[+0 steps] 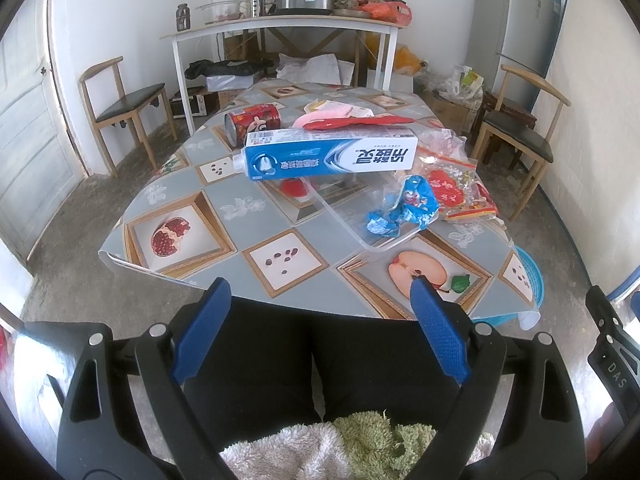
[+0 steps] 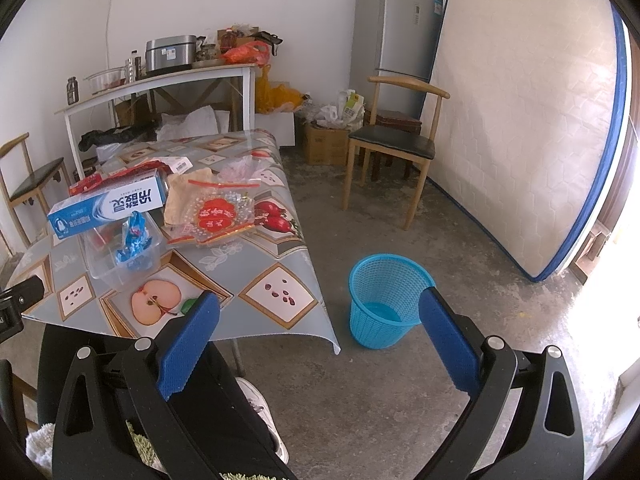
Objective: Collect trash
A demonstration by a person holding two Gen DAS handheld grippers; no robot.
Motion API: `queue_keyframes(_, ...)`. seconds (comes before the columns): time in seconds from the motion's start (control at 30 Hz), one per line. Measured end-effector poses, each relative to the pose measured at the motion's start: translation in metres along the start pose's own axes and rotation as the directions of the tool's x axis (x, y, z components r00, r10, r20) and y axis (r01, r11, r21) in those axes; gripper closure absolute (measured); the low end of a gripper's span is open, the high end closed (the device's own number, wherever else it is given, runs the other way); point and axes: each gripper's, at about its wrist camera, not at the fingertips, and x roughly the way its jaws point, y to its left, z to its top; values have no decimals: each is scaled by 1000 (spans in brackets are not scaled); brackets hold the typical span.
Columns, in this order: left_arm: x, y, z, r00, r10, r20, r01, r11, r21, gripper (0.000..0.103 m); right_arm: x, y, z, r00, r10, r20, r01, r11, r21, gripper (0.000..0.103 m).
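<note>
Trash lies on the table (image 1: 224,220): a blue toothpaste box (image 1: 332,154) resting across a clear plastic tray (image 1: 360,216), a crumpled blue wrapper (image 1: 404,208) in the tray, a red can (image 1: 252,122) on its side, a red-printed clear bag (image 1: 452,188) and pink and red packets (image 1: 340,118). A blue mesh bin (image 2: 386,300) stands on the floor right of the table. My left gripper (image 1: 320,292) is open and empty, held off the table's near edge. My right gripper (image 2: 320,308) is open and empty, above the floor between table (image 2: 276,304) and bin.
Wooden chairs stand left (image 1: 128,104) and right (image 2: 392,144) of the table. A white side table (image 1: 280,28) with a cooker and clutter is at the back wall. A fridge (image 2: 394,36) and a leaning mattress (image 2: 520,120) are on the right. My black-trousered legs (image 1: 312,360) are below the grippers.
</note>
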Motion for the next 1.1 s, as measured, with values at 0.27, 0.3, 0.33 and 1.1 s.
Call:
queue_keyframes(0.27, 2, 0, -2, 1000, 14, -17, -14, 1000, -5, 16, 10, 3, -4, 1000, 22, 14, -22, 1000, 0, 6)
queue_keyframes(0.3, 2, 1, -2, 1000, 17, -19, -17, 1000, -6, 16, 12, 3, -3, 1000, 26, 14, -26, 1000, -1, 6)
queue_keyframes(0.33, 3, 1, -3, 1000, 21, -21, -21, 1000, -8, 16, 13, 4, -3, 999, 30, 15, -30, 1000, -3, 6)
queue_keyframes(1.1, 24, 69, 30, 1000, 29, 12, -26, 986, -162, 16, 32, 91, 58, 975, 175, 139, -151, 974, -169, 6)
